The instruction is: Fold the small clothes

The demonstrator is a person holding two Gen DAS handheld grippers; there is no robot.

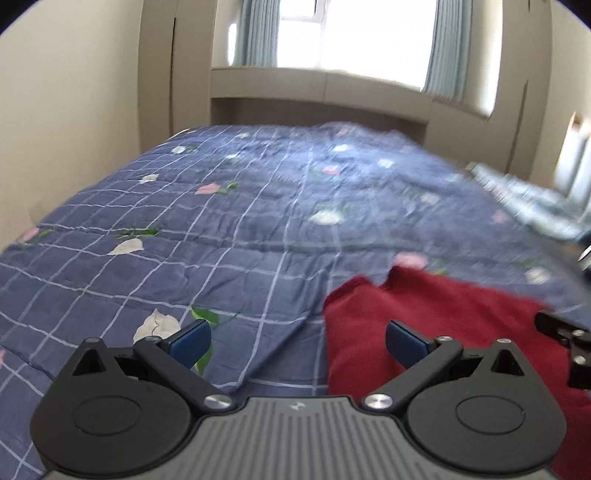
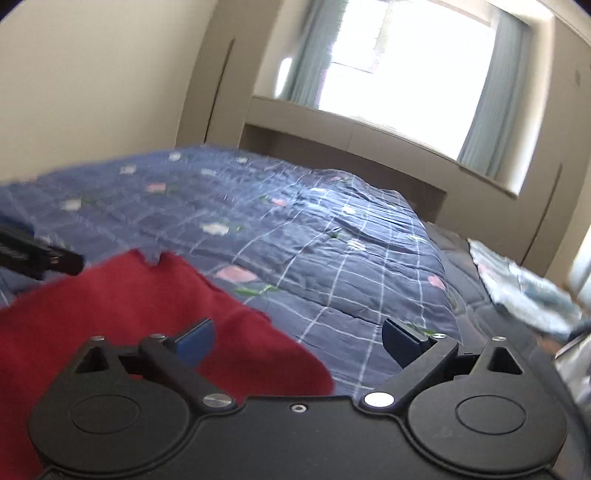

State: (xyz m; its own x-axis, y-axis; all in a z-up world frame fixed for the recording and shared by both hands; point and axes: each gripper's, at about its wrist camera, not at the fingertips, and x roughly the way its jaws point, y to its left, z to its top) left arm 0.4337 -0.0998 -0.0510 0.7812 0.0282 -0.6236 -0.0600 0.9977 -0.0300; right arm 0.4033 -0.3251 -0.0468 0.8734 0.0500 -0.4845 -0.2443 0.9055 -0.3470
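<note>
A red garment (image 1: 443, 325) lies flat on the blue checked bedspread (image 1: 240, 229), with the left gripper (image 1: 297, 341) and right gripper (image 2: 297, 341) above it, jaws spread wide and empty.

Blown-out window (image 1: 354, 33) backlight, motion blur, fisheye-bent edges.

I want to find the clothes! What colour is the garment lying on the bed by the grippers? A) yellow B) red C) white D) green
B: the garment spread on the blue checked bedspread is dark red in both wrist views.
</note>
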